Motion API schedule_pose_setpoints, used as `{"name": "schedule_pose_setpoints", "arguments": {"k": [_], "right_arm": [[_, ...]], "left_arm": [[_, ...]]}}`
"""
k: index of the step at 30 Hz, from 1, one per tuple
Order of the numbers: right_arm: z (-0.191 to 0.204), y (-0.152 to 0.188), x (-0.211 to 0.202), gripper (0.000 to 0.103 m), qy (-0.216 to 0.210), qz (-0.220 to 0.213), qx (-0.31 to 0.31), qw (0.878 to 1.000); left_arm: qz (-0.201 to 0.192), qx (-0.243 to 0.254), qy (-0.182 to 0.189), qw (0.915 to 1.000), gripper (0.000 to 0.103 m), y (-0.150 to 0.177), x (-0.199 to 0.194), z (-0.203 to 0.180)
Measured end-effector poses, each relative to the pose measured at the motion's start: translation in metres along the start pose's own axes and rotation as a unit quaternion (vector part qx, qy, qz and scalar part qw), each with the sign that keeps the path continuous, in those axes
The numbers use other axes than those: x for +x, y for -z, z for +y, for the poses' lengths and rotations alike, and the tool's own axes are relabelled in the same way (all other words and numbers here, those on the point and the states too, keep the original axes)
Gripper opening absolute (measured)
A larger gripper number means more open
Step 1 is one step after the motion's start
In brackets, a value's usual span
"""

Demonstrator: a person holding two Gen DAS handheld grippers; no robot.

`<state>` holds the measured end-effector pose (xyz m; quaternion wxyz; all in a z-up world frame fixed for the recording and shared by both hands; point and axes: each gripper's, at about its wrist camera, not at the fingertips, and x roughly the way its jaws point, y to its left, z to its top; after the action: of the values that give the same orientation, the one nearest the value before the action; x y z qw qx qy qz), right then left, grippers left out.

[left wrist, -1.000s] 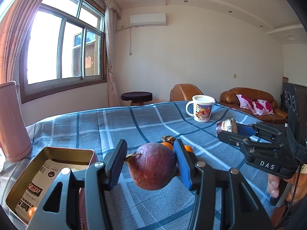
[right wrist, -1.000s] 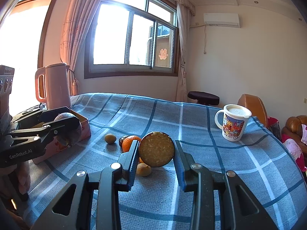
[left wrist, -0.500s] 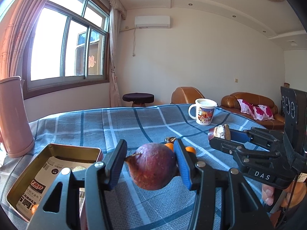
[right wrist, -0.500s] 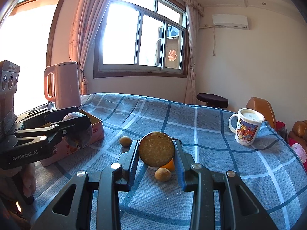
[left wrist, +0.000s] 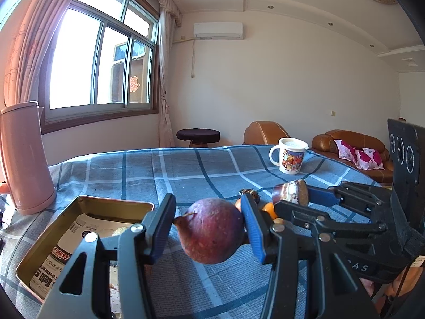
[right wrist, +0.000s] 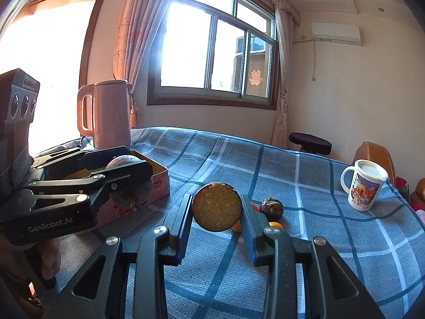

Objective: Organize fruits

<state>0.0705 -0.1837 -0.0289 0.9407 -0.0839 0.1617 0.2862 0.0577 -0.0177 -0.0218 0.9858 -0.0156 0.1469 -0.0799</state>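
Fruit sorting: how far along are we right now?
Barely started: the tin shows at most a small fruit or two inside. In hand: the left gripper clamps a whole purple fruit, the right gripper a cut half. Left on the cloth: small oranges and a dark wrinkled fruit.

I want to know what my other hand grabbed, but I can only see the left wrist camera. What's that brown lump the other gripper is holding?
Observer: In the right wrist view, the right gripper is shut on a halved fruit. Its flat, round cut face is yellow-brown and speckled.
Operator: Does the pink jug have a handle? I can't see one.
Observer: Yes. The pink kettle has a big loop handle, on its left side in that view.
Operator: What colour is the gold tin on the outside?
Observer: The tin is pink outside.
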Motion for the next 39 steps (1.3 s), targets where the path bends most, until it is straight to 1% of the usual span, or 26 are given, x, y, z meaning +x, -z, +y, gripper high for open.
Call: {"name": "schedule_pose_setpoints", "arguments": {"k": [14,24,39], "right_arm": [[0.011,-0.007,0.008,0.036,-0.017,0.003,-0.003,1.000],[0.029,-0.020,0.014,0.036,-0.030,0.001,-0.019,0.999],[0.055,-0.036,0.025,0.036,-0.053,0.000,-0.039,0.998]], "left_arm": [[-0.006,-0.008,-0.019,0.9998,0.053,0.001,-0.011,0.017],[-0.008,-0.023,-0.031,0.9992,0.053,0.002,-0.019,0.035],[-0.013,-0.045,-0.059,0.9972,0.053,0.002,-0.033,0.066]]}}
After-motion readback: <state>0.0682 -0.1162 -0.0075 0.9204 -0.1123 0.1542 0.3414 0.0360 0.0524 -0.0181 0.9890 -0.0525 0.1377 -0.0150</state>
